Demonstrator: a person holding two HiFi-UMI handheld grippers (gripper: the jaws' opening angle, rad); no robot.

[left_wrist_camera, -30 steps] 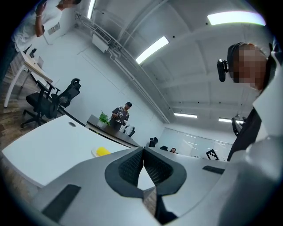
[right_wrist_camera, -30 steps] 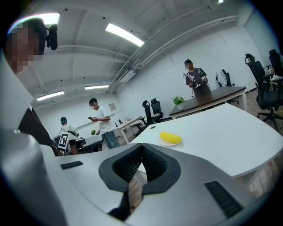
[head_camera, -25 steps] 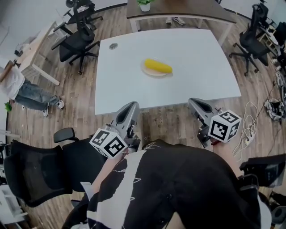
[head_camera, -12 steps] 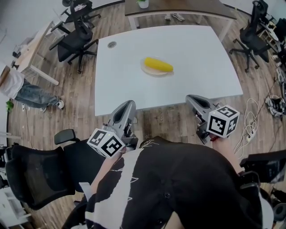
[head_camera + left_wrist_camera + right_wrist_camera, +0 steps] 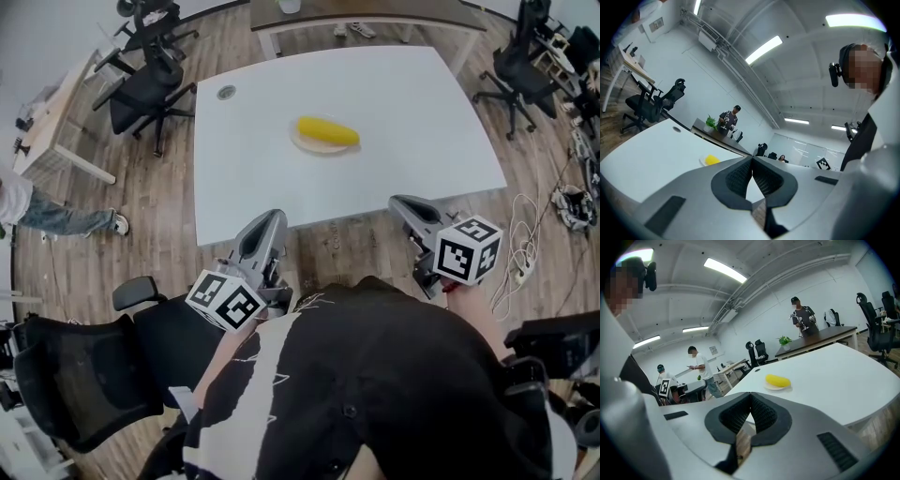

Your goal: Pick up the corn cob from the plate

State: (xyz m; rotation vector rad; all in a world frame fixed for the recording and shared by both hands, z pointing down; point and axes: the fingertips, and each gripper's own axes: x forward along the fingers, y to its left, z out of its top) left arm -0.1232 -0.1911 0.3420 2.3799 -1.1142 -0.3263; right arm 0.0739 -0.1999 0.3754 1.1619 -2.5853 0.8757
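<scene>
A yellow corn cob (image 5: 327, 131) lies on a small pale plate (image 5: 317, 147) near the middle of the white table (image 5: 403, 112). Both grippers hang short of the table's near edge, over the wooden floor, well apart from the plate. My left gripper (image 5: 275, 218) is shut with nothing in it; in its own view the pads (image 5: 740, 176) meet and the corn cob (image 5: 711, 160) shows small, far ahead on the left. My right gripper (image 5: 401, 202) is also shut and empty, with the corn cob (image 5: 778, 380) on its plate (image 5: 776, 386) ahead and a little right.
Black office chairs stand at the table's far left (image 5: 141, 94) and far right (image 5: 516, 66), and another (image 5: 84, 375) sits close at my left. A brown desk (image 5: 375, 14) lies beyond the table. Cables (image 5: 520, 267) trail on the floor at the right. People stand in the background.
Both grippers have stayed where they were, shut. The head view has shifted a little, so the table and plate sit slightly higher and further left in the picture.
</scene>
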